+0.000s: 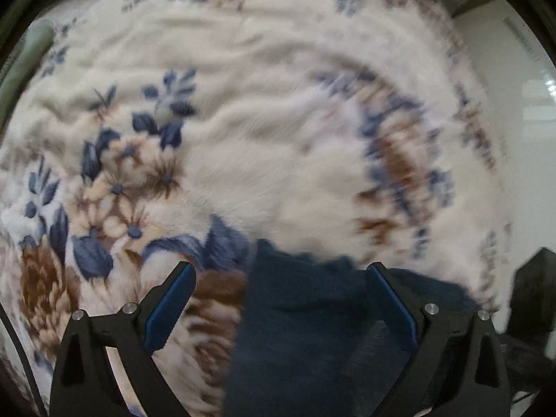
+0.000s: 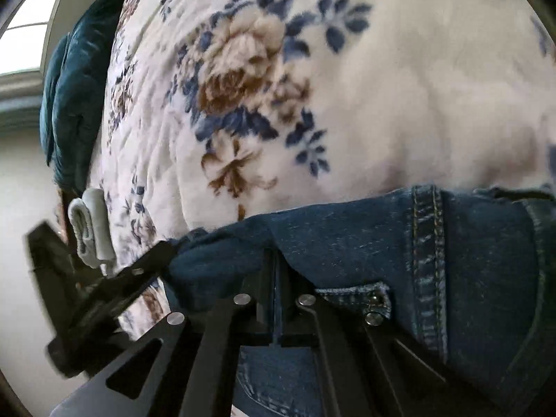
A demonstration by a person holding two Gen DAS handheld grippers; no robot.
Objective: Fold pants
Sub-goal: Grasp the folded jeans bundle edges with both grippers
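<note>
Right gripper (image 2: 276, 271) is closed tight, its jaws meeting on the edge of the jeans (image 2: 469, 253), so it has a pinch of denim near the top seam. Beside it, the left gripper (image 1: 279, 290) stands wide open over the same dark cloth (image 1: 295, 330), its blue pads (image 1: 170, 307) apart on either side of the fabric and pressing on nothing. The jeans lie on a cream blanket (image 2: 417, 87) printed with blue and brown flowers, which covers what looks like a bed; a rolled pale cloth (image 2: 90, 226) sits near the blanket's edge and a dark teal cushion (image 2: 76, 93) lies beyond it.

Judging from this, a fold is only starting, with one corner caught and the other free. The main risk is an uneven lift: if the right side rises alone, the denim may twist and drag, leaving a crooked crease. The pinch also looks shallow, at the very edge, so heavy denim could slip out. The fluffy blanket could be caught with the fabric when the left jaws close.
</note>
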